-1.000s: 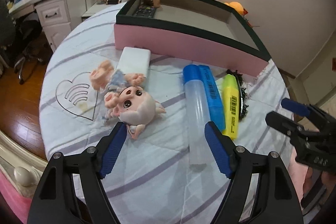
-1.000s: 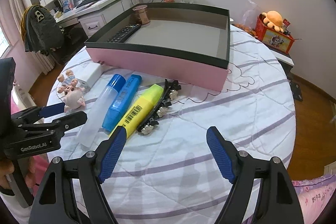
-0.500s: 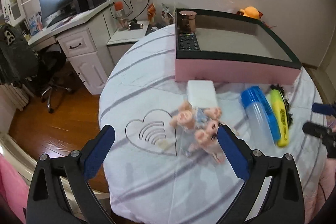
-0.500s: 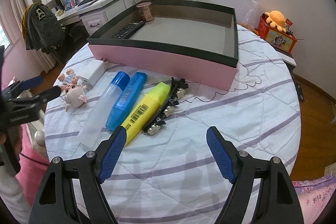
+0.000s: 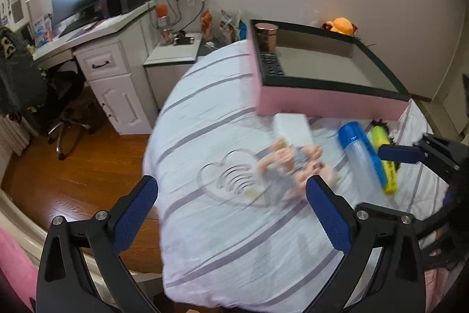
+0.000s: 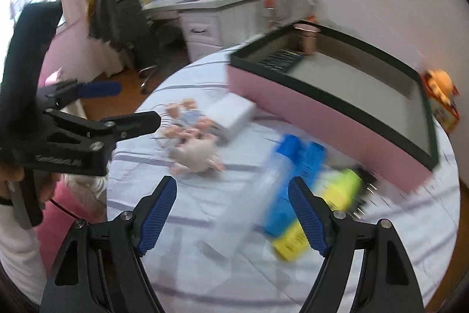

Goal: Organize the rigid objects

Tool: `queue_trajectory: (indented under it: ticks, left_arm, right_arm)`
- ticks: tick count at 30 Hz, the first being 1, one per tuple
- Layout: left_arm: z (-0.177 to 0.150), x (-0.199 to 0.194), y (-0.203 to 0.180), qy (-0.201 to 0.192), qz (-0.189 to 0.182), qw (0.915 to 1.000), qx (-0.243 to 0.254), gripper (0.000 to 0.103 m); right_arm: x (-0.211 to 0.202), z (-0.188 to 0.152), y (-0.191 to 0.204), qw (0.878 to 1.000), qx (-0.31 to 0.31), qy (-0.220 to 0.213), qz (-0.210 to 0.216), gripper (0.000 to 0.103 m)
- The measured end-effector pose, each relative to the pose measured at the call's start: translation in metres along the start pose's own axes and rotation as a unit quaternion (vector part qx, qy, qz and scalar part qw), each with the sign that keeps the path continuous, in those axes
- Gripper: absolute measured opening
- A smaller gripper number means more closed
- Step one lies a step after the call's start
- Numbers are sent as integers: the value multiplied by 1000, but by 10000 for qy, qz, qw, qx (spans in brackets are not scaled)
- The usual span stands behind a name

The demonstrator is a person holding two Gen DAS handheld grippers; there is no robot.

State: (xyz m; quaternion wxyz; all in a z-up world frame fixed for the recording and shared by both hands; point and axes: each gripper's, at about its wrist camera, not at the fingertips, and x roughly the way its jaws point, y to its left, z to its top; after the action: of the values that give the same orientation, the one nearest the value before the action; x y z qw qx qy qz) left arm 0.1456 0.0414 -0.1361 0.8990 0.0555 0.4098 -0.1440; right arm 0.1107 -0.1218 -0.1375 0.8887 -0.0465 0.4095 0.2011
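Left gripper [image 5: 231, 217] and right gripper [image 6: 233, 213] both spread wide, holding nothing, above the striped round table [image 5: 222, 251]. Small pink pig doll [image 6: 195, 150] lying beside the flat white box [image 6: 231, 115], near the pink-walled tray [image 6: 319, 110]. Probably light, stiff, smooth; best pinched across the round head.

A pale pink plastic piglet doll [image 6: 195, 150] lies on its side on the striped cloth, just beside a flat white rectangular box [image 5: 293, 131]. To its right a clear plastic tube with a blue cap [image 5: 359, 150] lies flat, alongside a blue marker [image 6: 293, 195] and a yellow highlighter [image 5: 384, 154], with a black studded hair clip [image 6: 363, 184] at the far side. Behind them stands a shallow pink-walled, dark-rimmed tray [image 5: 328, 100], holding a black remote control [image 5: 271, 65] and a copper-coloured cup [image 5: 266, 35] in one corner.
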Motion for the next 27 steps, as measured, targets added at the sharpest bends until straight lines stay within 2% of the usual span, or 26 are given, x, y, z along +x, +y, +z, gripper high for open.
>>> queue_trajectory:
  ticks: [5, 7, 11, 12, 14, 18, 21, 27]
  left_arm:
    - [-10, 3, 8, 74, -19, 10000, 43, 102]
    - [-13, 5, 9, 103, -44, 9999, 45, 102]
    - [-18, 11, 9, 181, -144, 9997, 80, 103]
    - [-19, 12, 8, 213, -167, 9996, 111, 102]
    - [-20, 15, 6, 246, -199, 9993, 189, 102]
    - [-19, 19, -5, 246, -441, 9982, 315, 102]
    - [-16, 22, -20, 228, -551, 9965, 589, 102]
    - [-5, 34, -45, 232, -769, 9908, 1089, 102]
  right_arm:
    - [29, 10, 19, 9992, -344, 173, 136, 80]
    - [36, 11, 22, 9987, -419, 238, 164, 76]
    - [50, 15, 24, 9978, -423, 427, 290, 65]
    - [54, 15, 24, 9974, -455, 496, 274, 57]
    - [58, 16, 24, 9962, -558, 602, 307, 50]
    - [58, 22, 20, 9938, -697, 756, 432, 49]
    - [54, 27, 17, 9901, -961, 941, 395, 49]
    - [47, 34, 6, 9773, -1588, 1339, 408, 49]
